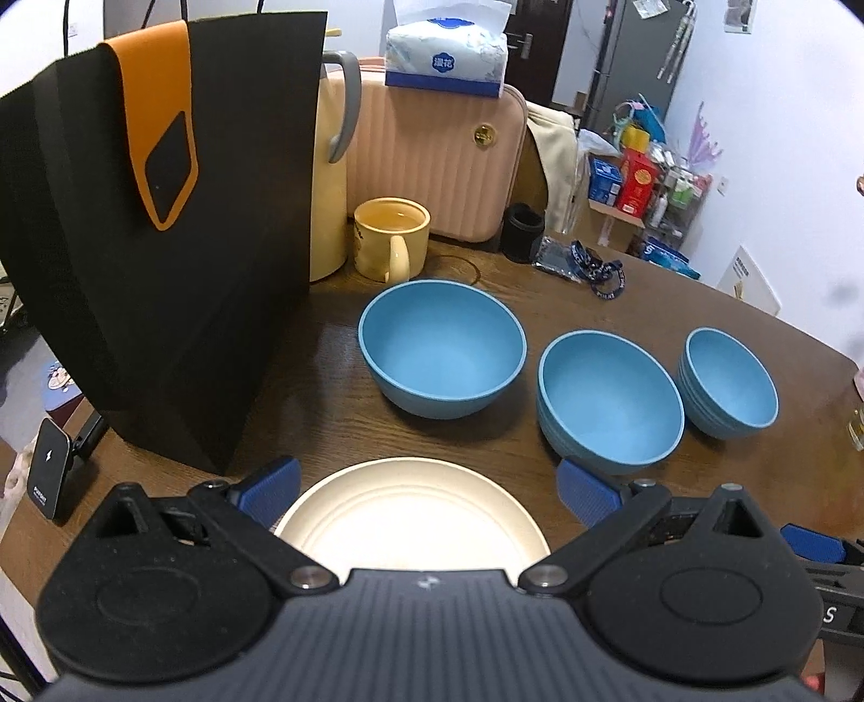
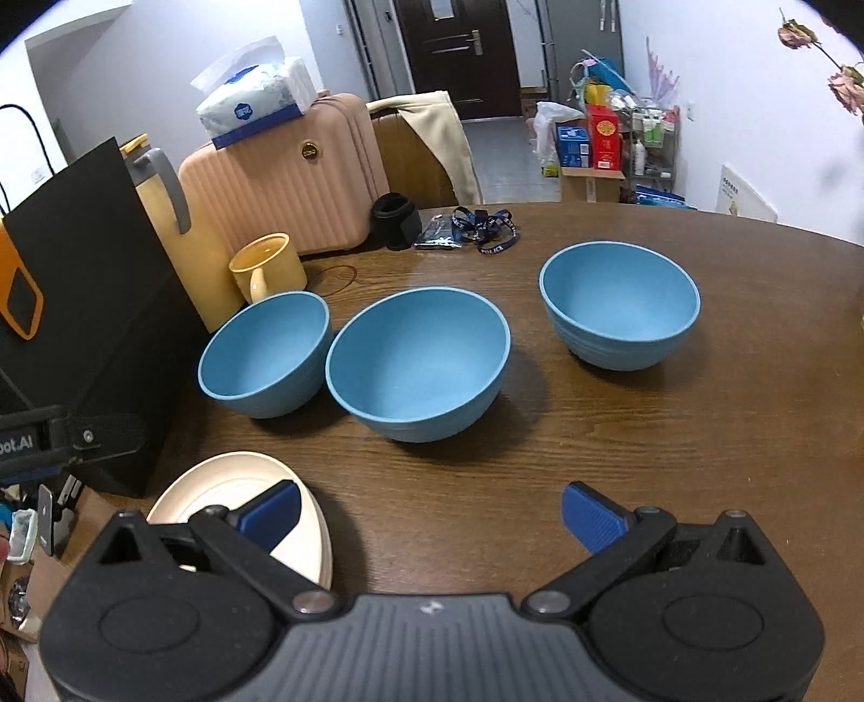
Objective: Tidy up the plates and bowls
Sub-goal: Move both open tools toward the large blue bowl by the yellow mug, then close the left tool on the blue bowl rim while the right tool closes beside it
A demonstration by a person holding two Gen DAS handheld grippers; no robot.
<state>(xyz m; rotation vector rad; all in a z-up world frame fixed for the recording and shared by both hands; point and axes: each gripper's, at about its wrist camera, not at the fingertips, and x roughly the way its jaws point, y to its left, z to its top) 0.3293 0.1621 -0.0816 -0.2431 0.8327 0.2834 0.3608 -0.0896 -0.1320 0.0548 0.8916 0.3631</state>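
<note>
Three blue bowls stand in a row on the brown table: a left one [image 1: 441, 353] [image 2: 264, 353], a middle one [image 1: 610, 399] [image 2: 418, 362] and a right one [image 1: 729, 383] [image 2: 620, 305]. A cream plate [image 1: 413, 518] [image 2: 237, 502] lies at the near edge. My left gripper [image 1: 429, 494] is open and empty, its blue pads [image 1: 272, 488] spread over the plate's far rim. My right gripper [image 2: 429, 513] is open and empty above bare wood in front of the middle bowl, its left pad [image 2: 270, 513] over the plate's right edge.
A black and orange paper bag [image 1: 162, 216] stands close at the left. Behind the bowls are a yellow mug [image 1: 391, 240], a cream jug [image 1: 329, 162], a pink case [image 1: 437, 156] with a tissue box [image 1: 445, 51], a black cup [image 1: 521, 232] and a lanyard [image 1: 594, 267].
</note>
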